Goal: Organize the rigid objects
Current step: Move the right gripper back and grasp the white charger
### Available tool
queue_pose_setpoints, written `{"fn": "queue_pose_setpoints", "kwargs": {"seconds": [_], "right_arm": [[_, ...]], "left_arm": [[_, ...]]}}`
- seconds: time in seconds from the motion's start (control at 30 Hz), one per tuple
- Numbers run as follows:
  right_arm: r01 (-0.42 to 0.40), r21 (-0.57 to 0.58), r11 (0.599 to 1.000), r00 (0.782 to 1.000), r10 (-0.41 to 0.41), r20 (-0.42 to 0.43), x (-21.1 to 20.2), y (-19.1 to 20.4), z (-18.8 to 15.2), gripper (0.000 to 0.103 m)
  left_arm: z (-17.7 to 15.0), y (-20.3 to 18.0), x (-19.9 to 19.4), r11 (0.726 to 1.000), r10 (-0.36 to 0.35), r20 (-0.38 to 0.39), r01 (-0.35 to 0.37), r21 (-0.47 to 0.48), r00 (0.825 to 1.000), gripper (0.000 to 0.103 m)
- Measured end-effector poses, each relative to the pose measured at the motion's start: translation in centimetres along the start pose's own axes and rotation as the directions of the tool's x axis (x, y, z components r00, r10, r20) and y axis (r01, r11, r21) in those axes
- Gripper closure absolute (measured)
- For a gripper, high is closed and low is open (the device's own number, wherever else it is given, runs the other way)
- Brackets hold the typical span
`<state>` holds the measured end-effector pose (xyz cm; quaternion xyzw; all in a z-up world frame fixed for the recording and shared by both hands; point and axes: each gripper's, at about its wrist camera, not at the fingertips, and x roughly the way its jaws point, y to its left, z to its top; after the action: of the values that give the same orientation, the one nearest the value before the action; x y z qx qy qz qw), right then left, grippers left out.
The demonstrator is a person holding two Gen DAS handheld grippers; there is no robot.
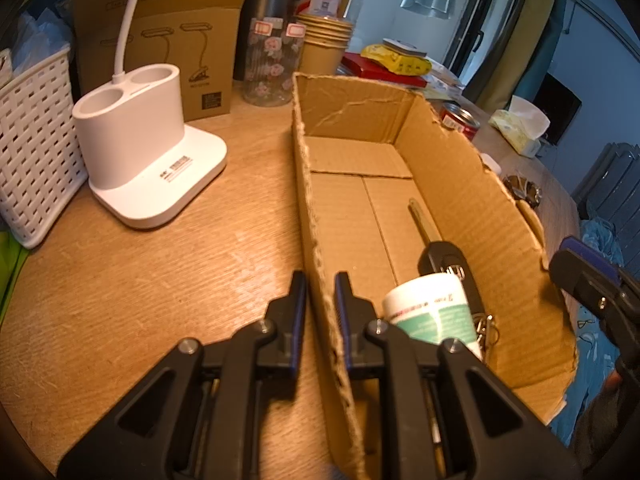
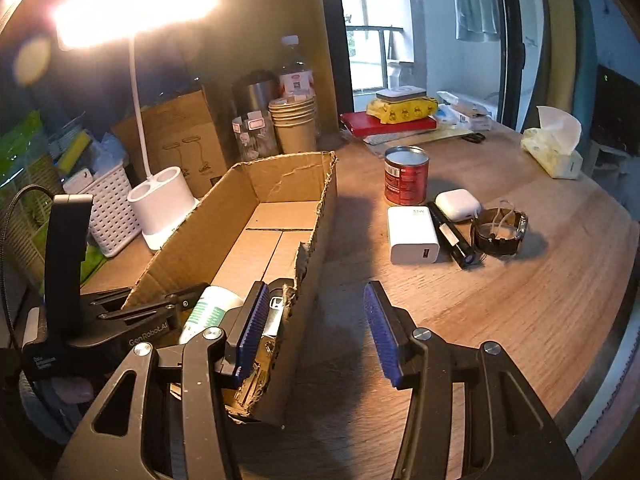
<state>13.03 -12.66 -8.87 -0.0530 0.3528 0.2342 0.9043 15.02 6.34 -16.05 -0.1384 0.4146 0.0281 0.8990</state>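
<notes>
Cardboard box (image 1: 460, 184) pinched at its near left wall by left gripper (image 1: 320, 292); right gripper (image 2: 314, 300) straddles the near right wall, jaws apart, gripping nothing.

Left jaws clenched on the box wall, one finger inside, one outside. Right jaws parted, one pad (image 2: 252, 320) just inside the box, the other over bare table (image 2: 500, 320); no earlier frame, so just loose. Inside the box, near end: white-green tube (image 1: 432, 308) lying on car key (image 1: 440, 252) with key ring. Right of the box on the table: red tin can (image 2: 406, 176), white charger (image 2: 412, 234), black flashlight (image 2: 452, 236), white earbud case (image 2: 458, 204), wristwatch (image 2: 500, 232), tissue pack (image 2: 554, 148) farther off. Left of the box: white desk lamp base (image 1: 148, 152), lit, and white basket (image 1: 36, 136). Behind the box: paper cups (image 2: 294, 124), bottles.
</notes>
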Motion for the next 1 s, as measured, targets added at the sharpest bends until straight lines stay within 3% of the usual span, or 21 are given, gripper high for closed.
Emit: {"fn": "queue_pose_setpoints", "kwargs": {"seconds": [1.0], "right_arm": [[0.085,0.078,0.993,0.996,-0.085,-0.014,2.1,-5.8,-0.4,0.044]], "left_arm": [[0.0,0.0,0.0,1.000,0.000,0.000,0.000,0.000,1.000,0.088]]}}
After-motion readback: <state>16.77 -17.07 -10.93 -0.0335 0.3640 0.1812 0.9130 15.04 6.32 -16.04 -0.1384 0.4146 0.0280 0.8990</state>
